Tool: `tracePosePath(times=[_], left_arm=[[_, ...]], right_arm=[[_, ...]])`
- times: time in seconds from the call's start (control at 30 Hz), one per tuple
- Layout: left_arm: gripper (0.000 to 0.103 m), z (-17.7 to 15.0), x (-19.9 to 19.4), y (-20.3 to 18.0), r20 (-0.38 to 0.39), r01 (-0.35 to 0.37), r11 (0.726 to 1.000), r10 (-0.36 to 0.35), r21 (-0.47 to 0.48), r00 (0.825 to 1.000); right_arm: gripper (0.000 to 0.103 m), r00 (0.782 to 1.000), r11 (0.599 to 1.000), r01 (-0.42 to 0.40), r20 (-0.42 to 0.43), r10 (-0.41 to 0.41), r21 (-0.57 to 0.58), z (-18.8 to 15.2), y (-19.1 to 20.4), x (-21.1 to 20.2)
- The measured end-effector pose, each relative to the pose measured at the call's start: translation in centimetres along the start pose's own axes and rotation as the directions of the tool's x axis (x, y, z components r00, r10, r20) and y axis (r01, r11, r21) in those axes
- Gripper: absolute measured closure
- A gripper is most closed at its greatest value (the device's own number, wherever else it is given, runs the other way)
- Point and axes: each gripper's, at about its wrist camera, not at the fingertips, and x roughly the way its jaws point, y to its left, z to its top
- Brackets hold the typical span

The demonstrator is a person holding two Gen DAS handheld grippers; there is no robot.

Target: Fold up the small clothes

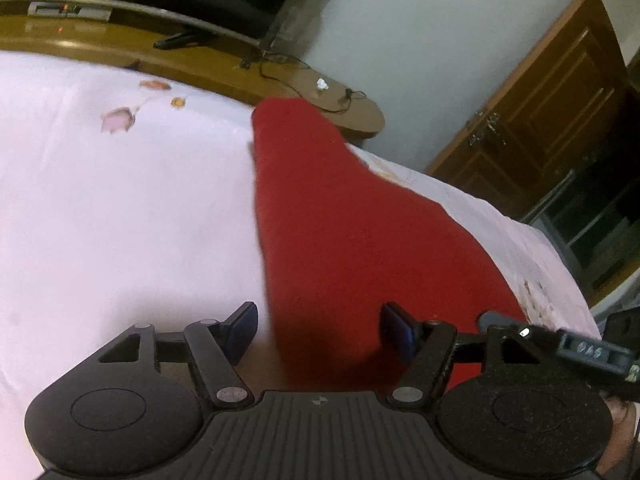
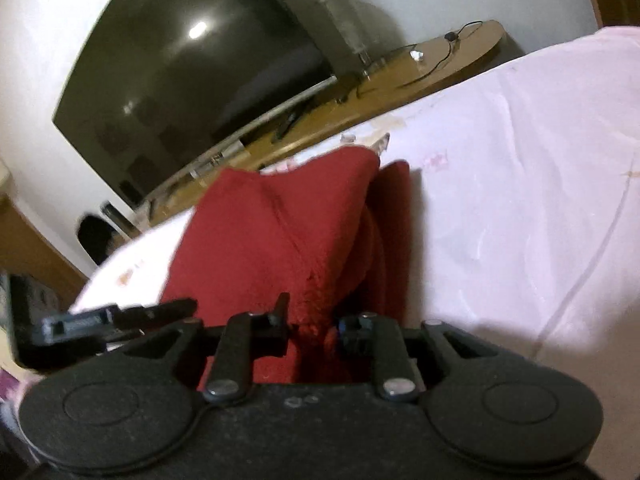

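A red cloth (image 1: 340,220) lies on the bed's pale pink sheet (image 1: 120,200), stretching away from me. My left gripper (image 1: 318,330) is open, its blue pads on either side of the cloth's near end, a little above it. In the right wrist view the same red cloth (image 2: 280,232) is bunched and lifted into folds. My right gripper (image 2: 310,320) is shut on its near edge. The other gripper shows at the far right in the left wrist view (image 1: 580,350) and at the left in the right wrist view (image 2: 100,322).
A wooden TV bench (image 1: 200,64) runs along the bed's far side with a remote (image 1: 180,40), cables and a large dark TV (image 2: 192,80). A wooden door (image 1: 540,112) stands to the right. The pink sheet (image 2: 520,200) spreads wide to the right.
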Motion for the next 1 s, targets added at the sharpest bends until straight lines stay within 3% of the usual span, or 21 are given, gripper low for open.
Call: tracePosePath(times=[0.1, 0.2, 0.33, 0.37, 0.4, 0.57, 0.63, 0.73, 0.83, 0.87, 0.9, 1.0], left_arm=[[0.034, 1.1, -1.0, 0.5, 0.066, 0.001, 1.000, -0.001, -0.001, 0.998], [0.034, 2.3, -0.1, 1.3, 0.066, -0.016, 1.000, 0.017, -0.024, 0.998], [0.034, 3.2, 1.4, 2.0, 0.048, -0.012, 0.999, 0.014, -0.042, 0.999], [0.034, 3.3, 1.8, 2.1, 0.045, -0.011, 0.999, 0.013, -0.048, 0.999], [0.034, 3.3, 2.0, 2.0, 0.039, -0.012, 0.999, 0.014, -0.051, 0.999], [0.034, 3.5, 3.2, -0.3, 0.026, -0.017, 1.000, 0.017, 0.011, 1.000], [0.032, 3.2, 4.6, -0.9, -0.001, -0.068, 0.997, 0.068, 0.044, 0.998], [0.026, 3.0, 5.0, -1.3, 0.010, -0.097, 0.994, 0.097, 0.059, 0.995], [0.026, 3.2, 4.5, -1.8, 0.009, -0.109, 0.991, 0.109, 0.075, 0.994], [0.026, 3.3, 3.8, -1.8, 0.016, -0.112, 0.991, 0.111, 0.073, 0.994], [0.026, 3.2, 2.8, -2.0, 0.031, -0.115, 0.990, 0.113, 0.075, 0.993], [0.026, 2.1, -0.1, -2.3, 0.066, -0.113, 0.988, 0.106, 0.104, 0.992]], right_arm=[[0.064, 0.996, 0.999, -0.051, 0.076, 0.050, 0.019, 0.8, -0.7, -1.2], [0.060, 0.989, 0.996, -0.075, 0.131, 0.069, 0.047, 2.2, -1.7, -0.7], [0.060, 0.993, 0.998, -0.055, 0.103, 0.052, 0.030, 4.3, -1.7, 2.5], [0.069, 0.994, 0.997, -0.057, 0.093, 0.052, 0.046, 4.5, -1.9, 3.1], [0.091, 0.996, 0.998, -0.038, 0.087, 0.034, 0.043, 4.6, -1.9, 3.4], [0.093, 0.983, 0.993, 0.044, 0.182, -0.023, -0.111, 3.8, -0.4, 1.1], [0.094, 0.982, 0.992, 0.066, 0.184, -0.045, -0.112, 3.8, -1.1, 1.0], [0.093, 0.989, 0.986, 0.123, 0.094, -0.112, -0.115, 3.3, -2.5, 3.8], [0.092, 0.990, 0.988, 0.120, 0.090, -0.112, -0.093, 3.7, -2.5, 3.8], [0.086, 0.989, 0.987, 0.127, 0.085, -0.118, -0.103, 3.8, -2.3, 3.6], [0.079, 0.987, 0.985, 0.138, 0.093, -0.128, -0.108, 4.0, -2.1, 3.2], [0.078, 0.978, 0.981, 0.152, 0.163, -0.131, -0.124, 3.9, -0.9, 0.2]])
